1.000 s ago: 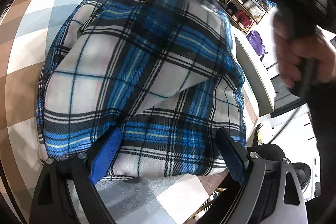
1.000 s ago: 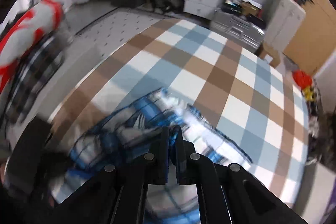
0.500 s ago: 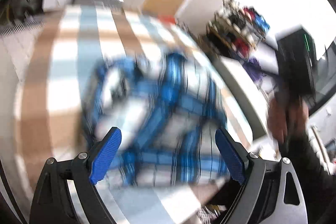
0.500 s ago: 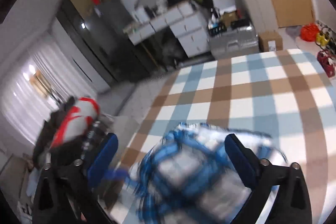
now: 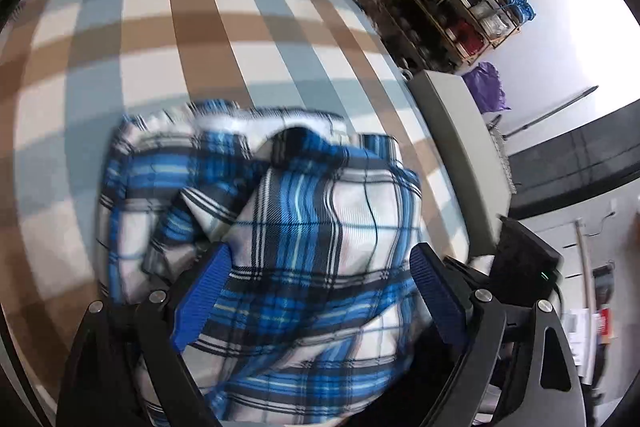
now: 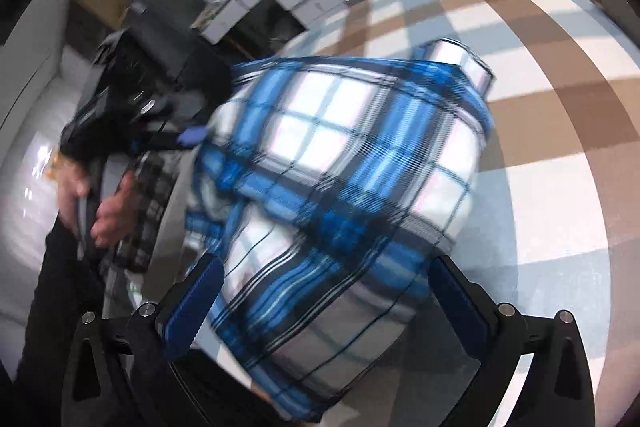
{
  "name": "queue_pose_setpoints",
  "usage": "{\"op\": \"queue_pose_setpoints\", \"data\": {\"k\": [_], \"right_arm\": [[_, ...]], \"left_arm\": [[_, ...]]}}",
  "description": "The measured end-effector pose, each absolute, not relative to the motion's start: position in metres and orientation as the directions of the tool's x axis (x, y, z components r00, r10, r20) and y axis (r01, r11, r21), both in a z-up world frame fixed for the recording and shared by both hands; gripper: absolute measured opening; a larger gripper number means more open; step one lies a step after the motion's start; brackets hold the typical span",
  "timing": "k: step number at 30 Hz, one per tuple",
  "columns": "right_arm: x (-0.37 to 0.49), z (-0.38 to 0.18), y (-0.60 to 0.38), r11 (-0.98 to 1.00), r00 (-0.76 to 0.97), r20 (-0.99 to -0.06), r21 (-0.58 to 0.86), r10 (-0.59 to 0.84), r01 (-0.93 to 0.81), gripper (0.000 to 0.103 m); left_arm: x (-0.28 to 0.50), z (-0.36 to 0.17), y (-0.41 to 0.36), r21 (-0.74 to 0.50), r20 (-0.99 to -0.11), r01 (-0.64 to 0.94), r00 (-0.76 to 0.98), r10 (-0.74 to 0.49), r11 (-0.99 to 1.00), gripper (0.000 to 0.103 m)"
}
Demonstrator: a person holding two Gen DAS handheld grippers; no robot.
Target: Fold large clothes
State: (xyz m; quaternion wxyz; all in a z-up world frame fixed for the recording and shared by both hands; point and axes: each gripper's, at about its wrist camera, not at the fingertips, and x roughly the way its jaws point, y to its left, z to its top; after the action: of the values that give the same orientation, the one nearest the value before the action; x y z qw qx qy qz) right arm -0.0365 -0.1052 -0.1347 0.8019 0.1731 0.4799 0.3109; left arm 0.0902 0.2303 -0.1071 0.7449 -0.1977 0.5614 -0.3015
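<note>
the plaid shirt (image 5: 320, 227) lies bundled low in frame, nearly folded, left gripper (image 5: 316, 291) and right gripper (image 6: 320, 303) jaws apart, gripping nothing.

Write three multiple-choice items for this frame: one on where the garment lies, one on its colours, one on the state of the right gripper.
1. Where is the plaid shirt?
A. On the checked tablecloth
B. On the shelf rack
C. Hanging from a hook

2. What are the shirt's colours?
A. Red and green
B. Blue, white and black
C. Plain yellow

3. How is the right gripper?
A. Shut on the shirt
B. Shut on nothing
C. Open, blue pads apart

Key:
1 A: the shirt lies bunched on the brown, blue and white checked tablecloth.
2 B: blue and black stripes cross white squares in both views.
3 C: in the right wrist view its pads stand wide apart, with the shirt seen between them and unpinched.
</note>
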Motion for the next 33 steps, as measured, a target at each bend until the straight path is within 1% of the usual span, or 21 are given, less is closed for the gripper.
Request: {"op": "queue_pose_setpoints", "data": {"k": [1,2,3,4,5,7,8,10,11,13,15,17,20,21,22,24,26,27,28,30,33], "right_arm": [[-0.031,-0.137,-0.108,0.740,0.342,-0.656,0.597,0.673,-0.310,0.103],[-0.024,-0.141,-0.111,0.736,0.334,-0.656,0.613,0.677,-0.287,0.103],[-0.014,-0.148,-0.111,0.736,0.315,-0.666,0.625,0.676,-0.259,0.103],[-0.010,-0.151,-0.112,0.737,0.303,-0.672,0.631,0.676,-0.243,0.101],[-0.005,-0.153,-0.113,0.725,0.306,-0.658,0.645,0.688,-0.241,0.098],[0.000,-0.151,-0.114,0.738,0.315,-0.669,0.634,0.673,-0.231,0.092],[0.003,-0.150,-0.112,0.748,0.317,-0.679,0.624,0.662,-0.227,0.089],[0.007,-0.148,-0.109,0.771,0.341,-0.693,0.594,0.635,-0.229,0.072],[0.009,-0.146,-0.108,0.781,0.349,-0.700,0.576,0.623,-0.240,0.069],[0.011,-0.142,-0.111,0.781,0.357,-0.695,0.572,0.624,-0.251,0.056],[0.019,-0.135,-0.121,0.763,0.369,-0.670,0.599,0.644,-0.243,0.051],[0.025,-0.133,-0.129,0.766,0.380,-0.669,0.597,0.639,-0.238,0.050],[0.042,-0.122,-0.144,0.808,0.393,-0.706,0.533,0.589,-0.251,0.050],[0.049,-0.114,-0.151,0.831,0.411,-0.722,0.493,0.557,-0.259,0.050],[0.049,-0.110,-0.155,0.849,0.417,-0.740,0.456,0.528,-0.266,0.054],[0.045,-0.104,-0.164,0.883,0.405,-0.785,0.395,0.468,-0.255,0.055],[0.029,-0.101,-0.171,0.878,0.420,-0.772,0.403,0.477,-0.257,0.058],[0.018,-0.099,-0.174,0.877,0.437,-0.761,0.406,0.480,-0.257,0.068],[0.003,-0.101,-0.183,0.868,0.451,-0.742,0.423,0.496,-0.260,0.075],[-0.021,-0.103,-0.185,0.840,0.479,-0.691,0.471,0.542,-0.270,0.078],[-0.037,-0.102,-0.176,0.834,0.497,-0.671,0.475,0.550,-0.282,0.079]], "left_arm": [[0.087,-0.105,0.231,-0.628,-0.721,0.227,0.190,-0.666,0.744,0.087],[0.085,-0.103,0.237,-0.585,-0.749,0.218,0.223,-0.623,0.781,0.087],[0.083,-0.103,0.244,-0.520,-0.788,0.189,0.270,-0.553,0.833,0.087],[0.084,-0.105,0.251,-0.454,-0.826,0.149,0.300,-0.478,0.878,0.088],[0.085,-0.111,0.259,-0.420,-0.847,0.110,0.310,-0.433,0.901,0.088],[0.084,-0.124,0.273,-0.399,-0.868,0.056,0.300,-0.396,0.915,0.088],[0.082,-0.130,0.276,-0.406,-0.867,0.046,0.296,-0.400,0.913,0.088],[0.078,-0.141,0.279,-0.436,-0.864,0.021,0.270,-0.425,0.900,0.088],[0.075,-0.145,0.279,-0.467,-0.854,0.015,0.252,-0.455,0.884,0.088],[0.068,-0.152,0.275,-0.546,-0.816,0.018,0.217,-0.536,0.838,0.088],[0.055,-0.150,0.266,-0.572,-0.798,0.046,0.201,-0.568,0.819,0.088],[0.046,-0.148,0.251,-0.603,-0.776,0.075,0.180,-0.605,0.795,0.088],[0.023,-0.152,0.212,-0.680,-0.708,0.114,0.153,-0.689,0.724,0.088],[0.018,-0.152,0.203,-0.688,-0.698,0.132,0.148,-0.700,0.714,0.088],[0.011,-0.150,0.193,-0.685,-0.698,0.149,0.149,-0.701,0.713,0.088],[0.003,-0.144,0.195,-0.680,-0.700,0.123,0.185,-0.690,0.723,0.088],[-0.007,-0.127,0.210,-0.641,-0.722,0.105,0.253,-0.644,0.760,0.088],[-0.011,-0.118,0.216,-0.617,-0.732,0.111,0.280,-0.620,0.779,0.088],[-0.014,-0.109,0.220,-0.602,-0.734,0.120,0.304,-0.607,0.789,0.088],[-0.021,-0.081,0.229,-0.620,-0.690,0.158,0.357,-0.630,0.769,0.088],[-0.018,-0.056,0.225,-0.672,-0.613,0.226,0.366,-0.700,0.706,0.088]]}}
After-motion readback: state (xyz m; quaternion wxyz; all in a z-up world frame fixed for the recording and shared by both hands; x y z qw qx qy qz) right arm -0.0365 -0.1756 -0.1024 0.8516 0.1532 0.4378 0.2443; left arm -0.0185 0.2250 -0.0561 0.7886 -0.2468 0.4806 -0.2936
